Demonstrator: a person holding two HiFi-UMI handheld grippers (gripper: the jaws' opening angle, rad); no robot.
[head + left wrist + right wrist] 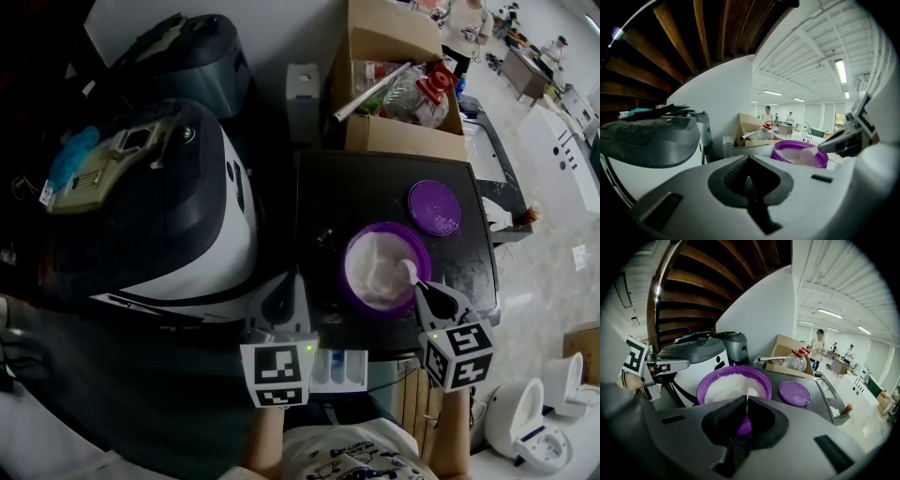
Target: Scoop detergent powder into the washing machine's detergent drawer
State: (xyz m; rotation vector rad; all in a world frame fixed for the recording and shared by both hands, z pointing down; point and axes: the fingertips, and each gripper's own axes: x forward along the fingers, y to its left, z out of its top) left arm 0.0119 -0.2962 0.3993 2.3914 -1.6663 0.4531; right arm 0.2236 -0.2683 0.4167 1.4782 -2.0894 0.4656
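Right tongs (pixel 746 403) clenched on a thin white plastic scoop (pixel 410 272) resting in the white detergent powder (pixel 375 267) of a round purple bowl (pixel 345 274). Left tongs (pixel 748 180) are pressed together with nothing between them, left of the bowl. Only the head view shows the white compartmented detergent drawer (pixel 339 368), just below the bowl.

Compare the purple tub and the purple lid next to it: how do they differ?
The purple tub is deep and full of white powder; the purple lid is flat, with a few white specks. The tub is wider than the lid. The right gripper holds a scoop in the tub; nothing touches the lid. Both are round, on the dark tabletop.
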